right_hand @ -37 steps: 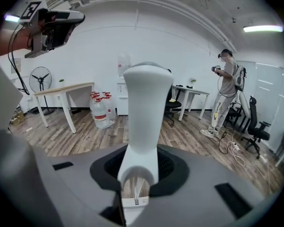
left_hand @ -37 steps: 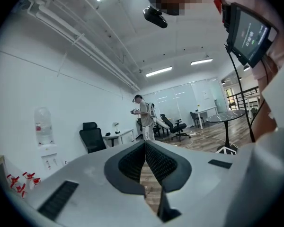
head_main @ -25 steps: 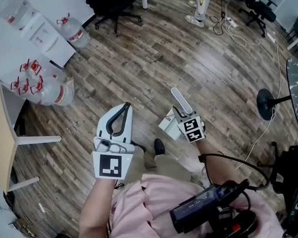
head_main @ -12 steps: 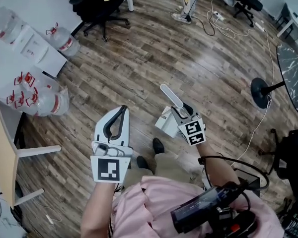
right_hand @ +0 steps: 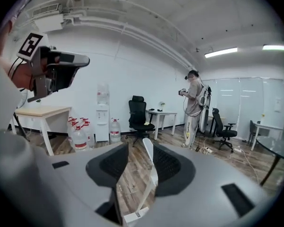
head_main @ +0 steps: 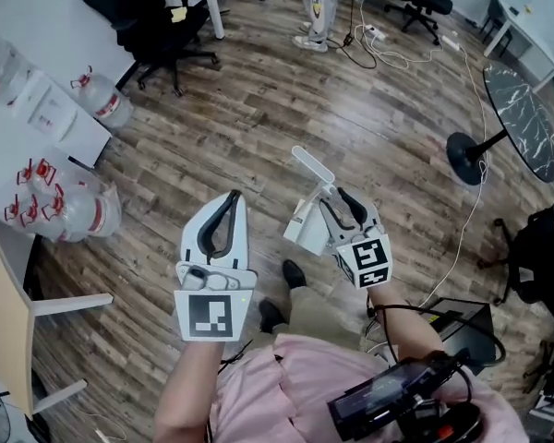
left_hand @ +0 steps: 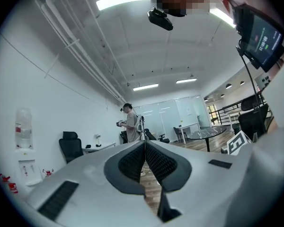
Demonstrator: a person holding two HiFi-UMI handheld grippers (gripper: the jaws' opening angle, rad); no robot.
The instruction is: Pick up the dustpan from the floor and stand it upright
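Note:
The white dustpan [head_main: 305, 229] stands upright on the wood floor, its long handle [head_main: 312, 166] pointing up. My right gripper [head_main: 334, 195] is at the handle and is open. In the right gripper view the handle [right_hand: 150, 167] rises between the two pads of the right gripper [right_hand: 139, 148], close against the right pad, with a gap to the left pad. My left gripper [head_main: 233, 197] hovers to the left of the dustpan, apart from it. Its jaws [left_hand: 145, 143] are shut together with nothing in them.
Several water bottles [head_main: 78, 212] stand by the wall at left, beside a pale table [head_main: 5, 312]. A black office chair [head_main: 157, 26] and a standing person [head_main: 314, 7] are farther off. A fan base [head_main: 466, 148], floor cables [head_main: 397, 58] and a dark round table [head_main: 526, 109] lie to the right.
The right gripper's jaws have spread apart from the handle they held. The dustpan stays upright. My head view has swung a little, and the left gripper has held its place.

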